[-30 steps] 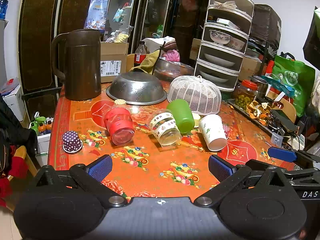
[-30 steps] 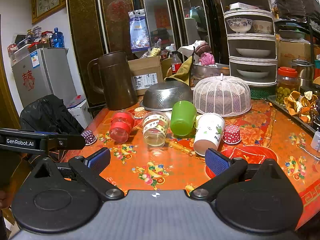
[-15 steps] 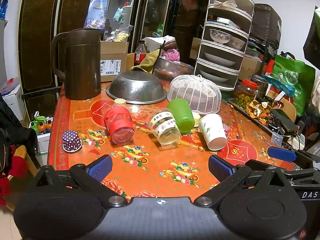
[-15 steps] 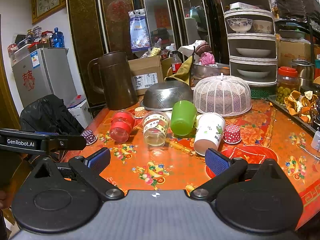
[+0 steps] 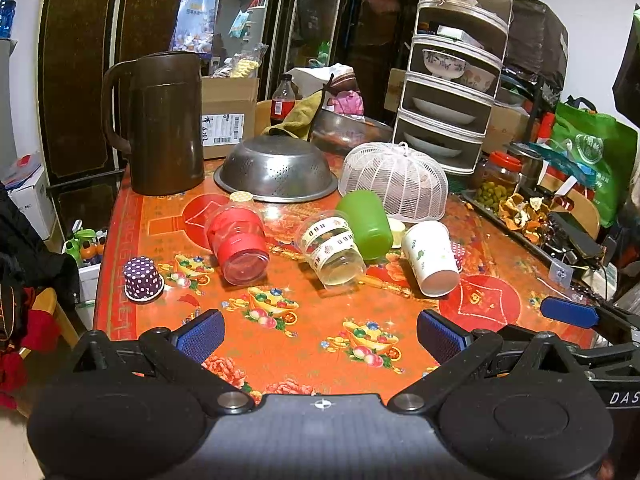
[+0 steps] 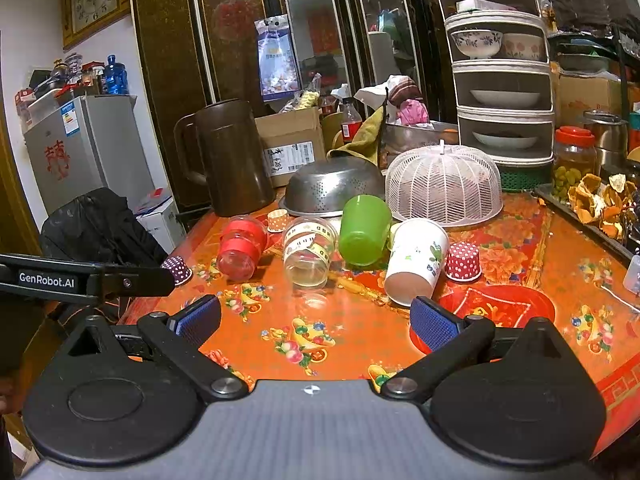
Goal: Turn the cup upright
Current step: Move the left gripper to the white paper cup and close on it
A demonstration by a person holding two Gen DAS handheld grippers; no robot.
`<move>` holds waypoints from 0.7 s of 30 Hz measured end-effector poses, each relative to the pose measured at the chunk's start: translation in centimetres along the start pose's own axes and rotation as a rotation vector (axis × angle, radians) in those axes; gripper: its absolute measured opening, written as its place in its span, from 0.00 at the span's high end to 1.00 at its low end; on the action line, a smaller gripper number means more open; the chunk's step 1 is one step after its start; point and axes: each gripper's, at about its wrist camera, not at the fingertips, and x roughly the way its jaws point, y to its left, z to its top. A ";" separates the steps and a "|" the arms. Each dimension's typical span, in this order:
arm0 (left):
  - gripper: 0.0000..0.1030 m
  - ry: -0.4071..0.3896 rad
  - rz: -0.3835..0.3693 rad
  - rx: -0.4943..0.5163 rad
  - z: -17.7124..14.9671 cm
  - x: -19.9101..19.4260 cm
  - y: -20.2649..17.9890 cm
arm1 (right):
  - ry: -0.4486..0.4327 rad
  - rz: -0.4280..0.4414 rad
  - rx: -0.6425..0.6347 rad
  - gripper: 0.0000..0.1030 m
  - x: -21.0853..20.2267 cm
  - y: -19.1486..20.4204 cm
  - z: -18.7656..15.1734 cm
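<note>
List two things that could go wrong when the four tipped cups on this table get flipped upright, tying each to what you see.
1. The clear cup, green cup and white paper cup lie close together, so reaching for one may knock or roll a neighbour.
2. The small red dotted cup sits right beside the paper cup, so it could get pushed away. Both grippers, left and right, are open and hold nothing.

Domestic dining and kitchen area, lived-in home.
Evidence: table (image 6: 520, 232) under a festive orange oilcloth, small fridge (image 6: 80, 152), wall clock (image 6: 94, 0), tiered rack (image 6: 504, 92) of bowls and plates, steel colander (image 5: 276, 174), mesh food cover (image 6: 444, 190), brown jug (image 5: 164, 124).
</note>
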 end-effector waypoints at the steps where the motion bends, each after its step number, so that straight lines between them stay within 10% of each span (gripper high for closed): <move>1: 0.00 0.003 0.001 0.002 0.1 0.1 -0.2 | 0.002 -0.001 0.004 0.01 0.0 -0.2 -0.1; 11: 0.00 0.170 -0.121 0.027 4.3 7.3 -7.0 | 0.015 -0.063 0.098 0.01 -2.2 -5.5 -2.1; 21: 0.07 0.367 -0.048 0.061 6.7 19.1 -14.2 | 0.005 -0.101 0.159 0.01 -6.2 -8.8 -3.3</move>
